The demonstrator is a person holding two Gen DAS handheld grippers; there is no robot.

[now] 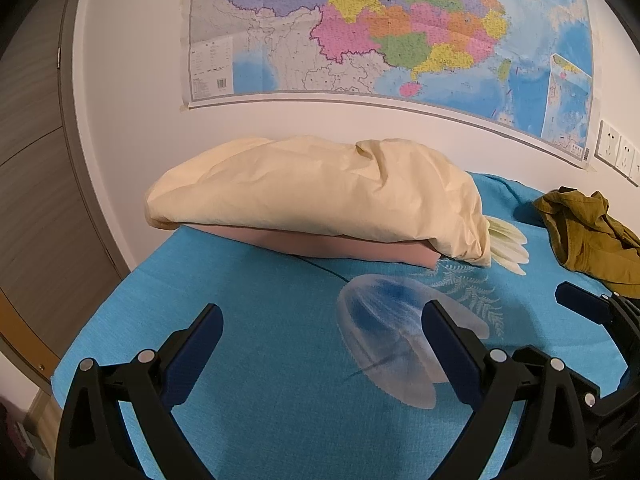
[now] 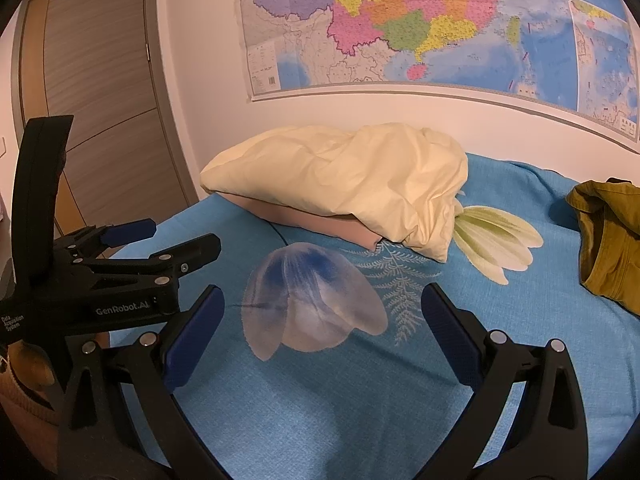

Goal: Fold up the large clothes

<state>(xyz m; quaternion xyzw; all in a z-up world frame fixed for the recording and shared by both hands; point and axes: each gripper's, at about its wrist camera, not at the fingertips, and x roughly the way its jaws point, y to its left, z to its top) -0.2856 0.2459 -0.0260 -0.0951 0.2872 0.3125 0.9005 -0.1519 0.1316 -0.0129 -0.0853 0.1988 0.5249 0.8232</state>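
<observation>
We take the cream-coloured pillow (image 1: 316, 196) as our landmark; it rests on a pink foam slab (image 1: 344, 250) at the wall side of the bed covered by a turquoise printed sheet (image 1: 260, 320). The task's thing, a crumpled olive-green woven garment (image 2: 608, 240), lies in a heap on the sheet well to the right of the pillow. Our left gripper (image 1: 322, 344) and right gripper (image 2: 322, 338) both hover over the sheet in front of the pillow, fingers spread wide and grasping nothing. We judge the garment light, limp and prone to bunching; it will not hold shape when lifted. We recommend pinching a hem or waistband edge at two separated points, one per gripper, then spreading it flat in front of the pillow.
</observation>
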